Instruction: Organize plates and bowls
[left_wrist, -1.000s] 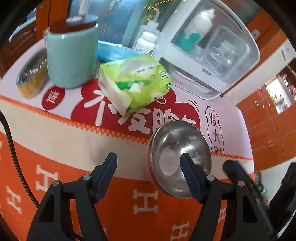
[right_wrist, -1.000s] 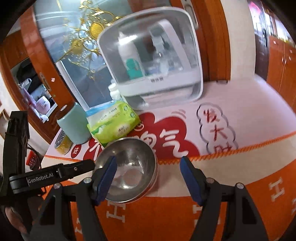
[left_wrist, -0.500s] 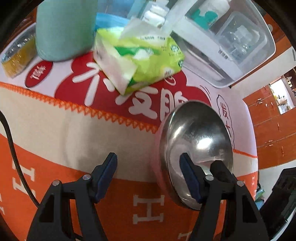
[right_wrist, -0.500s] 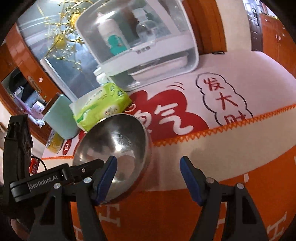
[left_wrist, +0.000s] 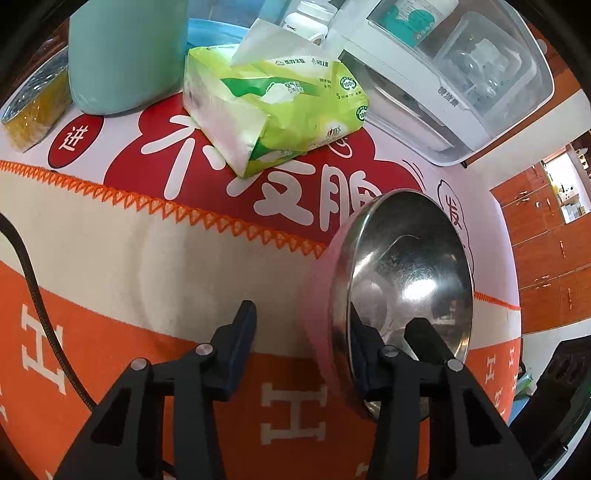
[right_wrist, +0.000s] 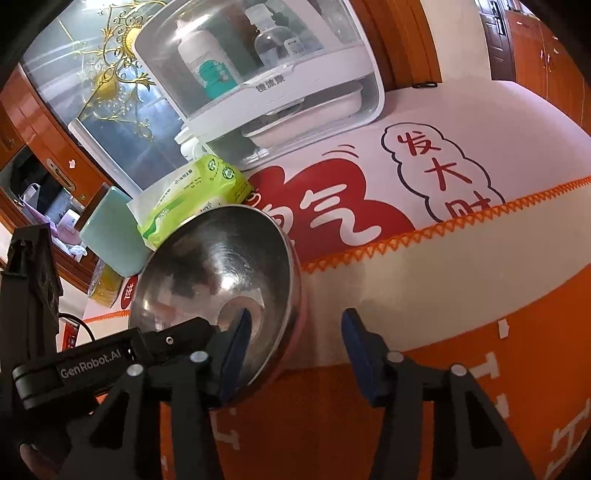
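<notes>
A shiny steel bowl (left_wrist: 410, 280) stands tilted on the orange and white tablecloth (left_wrist: 147, 266). My left gripper (left_wrist: 301, 325) is open, narrower than before. Its right finger lies against the bowl's rim on the outside, and the right gripper's finger reaches into the bowl. In the right wrist view the bowl (right_wrist: 218, 266) is tipped up at lower left. My right gripper (right_wrist: 295, 332) is open with its left finger inside the bowl and its right finger outside, so the jaws straddle the rim. The left gripper's body (right_wrist: 92, 365) shows at far left.
A green tissue pack (left_wrist: 277, 107), a mint cylinder container (left_wrist: 125, 55) and a foil-wrapped dish (left_wrist: 33, 110) stand behind the bowl. A white cabinet with a clear lid (right_wrist: 266, 74) holding bottles stands at the back. The table edge falls away at the right (left_wrist: 513, 332).
Both grippers moved in on the bowl. The bowl tipped from flat up onto its edge. The jaws of both grippers narrowed, and the right gripper's left finger entered the bowl.
</notes>
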